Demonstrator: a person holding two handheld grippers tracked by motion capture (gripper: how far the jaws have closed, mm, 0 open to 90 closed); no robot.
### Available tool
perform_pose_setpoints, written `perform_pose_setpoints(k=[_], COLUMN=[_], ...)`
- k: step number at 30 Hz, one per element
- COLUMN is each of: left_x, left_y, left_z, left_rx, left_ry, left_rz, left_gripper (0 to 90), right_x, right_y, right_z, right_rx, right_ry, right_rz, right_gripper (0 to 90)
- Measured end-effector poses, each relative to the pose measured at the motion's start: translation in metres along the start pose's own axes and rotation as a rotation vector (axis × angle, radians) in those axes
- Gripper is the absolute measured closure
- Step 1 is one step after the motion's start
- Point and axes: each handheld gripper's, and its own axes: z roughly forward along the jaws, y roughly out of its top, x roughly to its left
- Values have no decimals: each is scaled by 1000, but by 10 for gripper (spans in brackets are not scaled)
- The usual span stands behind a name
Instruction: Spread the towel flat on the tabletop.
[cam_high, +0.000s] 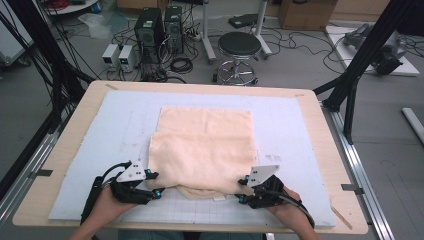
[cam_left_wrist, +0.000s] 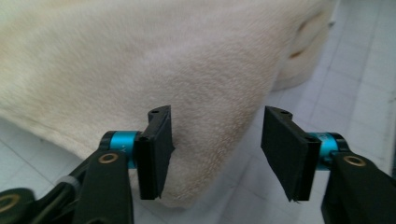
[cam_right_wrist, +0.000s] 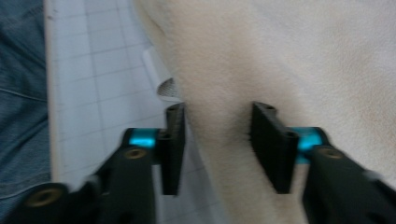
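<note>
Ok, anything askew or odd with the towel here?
Slightly. The folded cream towel is uneven: its top layer sits skewed to the left over the lower one, and a rumpled bulge sticks out at the near edge between the left gripper and right gripper. No damage visible.

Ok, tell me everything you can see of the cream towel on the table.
The towel is cream, soft and fleecy-looking, folded over itself so a top layer lies across a wider lower one. It lies flat on the pale gridded mat, its near edge bunched, with a small white tag beside it. The left gripper and right gripper sit at its near corners, jaws apart.
</note>
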Motion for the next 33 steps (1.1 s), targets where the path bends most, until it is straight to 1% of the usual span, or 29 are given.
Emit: perform_pose_setpoints(k=[1,2,3,4,5,7,8,9,10,12,13,14,15,16,17,18,19,20,21,22,23,25,26,28,29,30,31,32,33], left_x=[1,2,2,3,5,12,19,26,34,51,60,71,80,88,96,102,105,105,104,102,99,91,86,75,70,65,59,54,50], left_y=[1,2,5,8,13,27,35,44,53,70,79,86,92,97,100,101,101,99,97,94,90,80,75,65,60,55,50,46,42], left_z=[2,3,2,1,-1,-6,-9,-11,-12,-10,-7,-2,4,11,17,21,22,21,20,17,15,9,6,1,-1,-3,-4,-4,-2], left_rx=[10,15,9,-10,-16,-61,-98,-129,-150,-181,-180,-177,-172,-159,-146,-133,-140,-143,-147,-148,-145,-156,-156,-168,-170,-168,-168,-160,-156], left_ry=[12,17,25,36,49,93,114,130,150,207,229,238,252,275,292,280,274,270,248,230,226,198,189,170,150,137,123,102,85], left_rz=[9,16,21,23,28,22,1,-35,-58,-81,-99,-126,-157,-179,-219,-247,-251,-245,-237,-221,-198,-182,-167,-151,-144,-134,-118,-113,-100], left_gripper=[595,686,771,822,835,842,842,842,842,842,841,839,830,795,721,654,639,633,613,598,594,583,581,579,579,579,580,581,585], right_x=[-1,-4,-6,-9,-11,-16,-21,-27,-34,-50,-60,-71,-83,-95,-107,-116,-124,-130,-133,-133,-130,-120,-114,-99,-91,-84,-75,-67,-60], right_y=[1,2,4,6,10,19,24,29,35,46,51,55,57,59,60,59,56,53,50,48,46,44,43,41,40,40,39,37,36], right_z=[2,3,2,0,-3,-11,-15,-19,-23,-30,-31,-31,-30,-26,-20,-14,-9,-5,-4,-4,-5,-8,-10,-14,-15,-17,-19,-20,-19], right_rx=[10,16,10,4,4,-10,-18,-26,-31,-45,-51,-59,-67,-62,-52,-32,-30,-34,-29,-29,-46,-68,-68,-82,-77,-60,-75,-96,-98], right_ry=[-3,-3,4,7,2,-32,-43,-59,-77,-114,-134,-151,-156,-157,-172,-191,-203,-192,-182,-174,-165,-159,-151,-144,-138,-122,-126,-114,-97], right_rz=[3,-5,2,4,4,-5,-5,-8,-4,12,26,39,72,111,132,169,201,225,244,247,230,206,196,157,144,131,107,93,79], right_gripper=[690,768,812,829,834,837,837,837,836,836,835,835,833,826,803,739,697,678,656,651,651,642,638,634,617,615,621,623,621])
